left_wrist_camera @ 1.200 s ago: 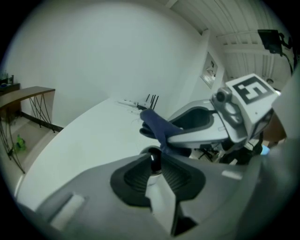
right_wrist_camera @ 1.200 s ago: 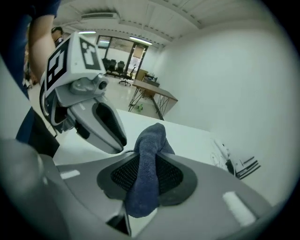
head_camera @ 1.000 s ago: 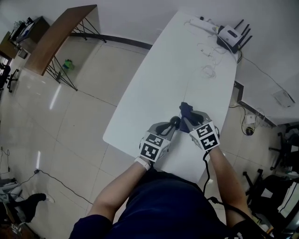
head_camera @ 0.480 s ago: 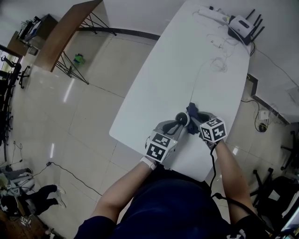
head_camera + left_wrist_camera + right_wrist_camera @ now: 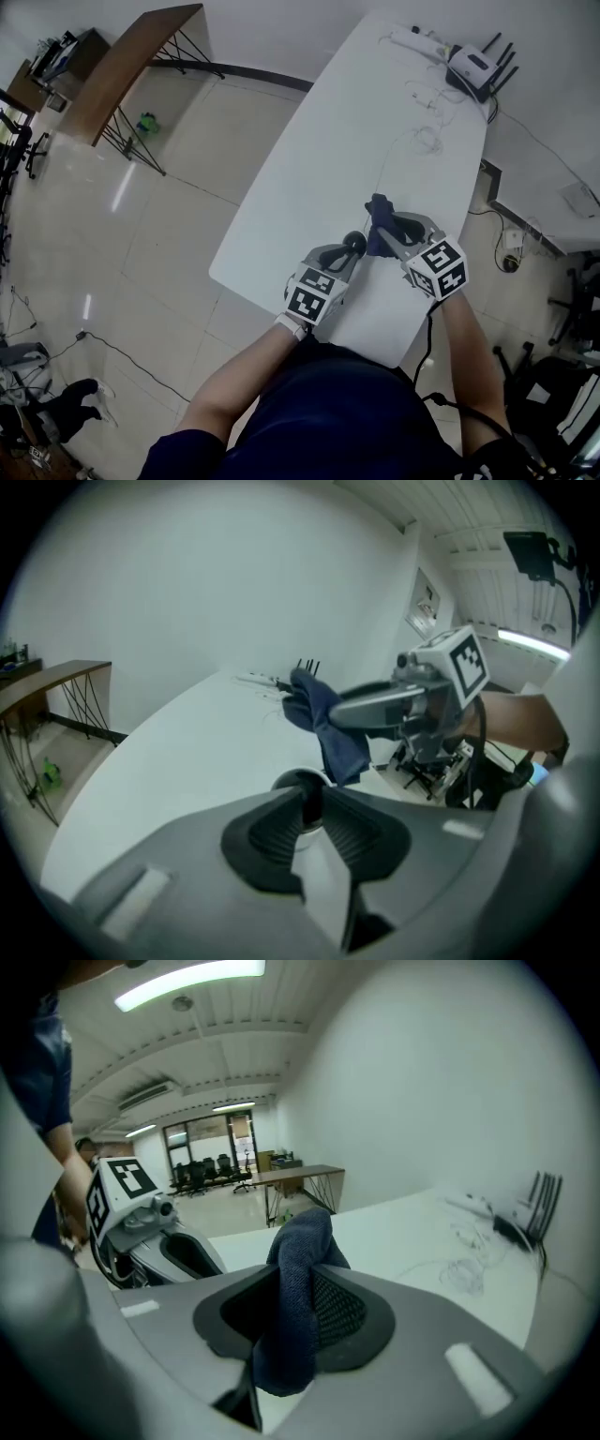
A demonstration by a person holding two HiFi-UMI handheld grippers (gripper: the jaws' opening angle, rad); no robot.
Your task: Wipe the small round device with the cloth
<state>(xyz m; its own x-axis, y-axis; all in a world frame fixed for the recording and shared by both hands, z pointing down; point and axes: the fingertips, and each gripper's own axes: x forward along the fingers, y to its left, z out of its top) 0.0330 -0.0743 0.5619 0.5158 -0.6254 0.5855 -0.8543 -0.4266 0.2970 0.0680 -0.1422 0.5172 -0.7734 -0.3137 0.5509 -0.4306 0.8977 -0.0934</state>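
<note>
A long white table [image 5: 319,187] stands on a tiled floor [image 5: 159,244]. At its far end lie a router [image 5: 471,67] with black antennas, a power strip [image 5: 412,39] and loose cables [image 5: 424,105].

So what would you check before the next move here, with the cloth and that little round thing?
1. Small round device gripped by the left gripper: ok, the jaws are closed on it.
2. Cloth gripped by the right gripper: ok, it is pinched between the jaws.
3. Cloth touching the device: cannot tell; it hangs right beside it.
4. Cables out of the way: ok, they lie at the far end of the table, near the router.
</note>
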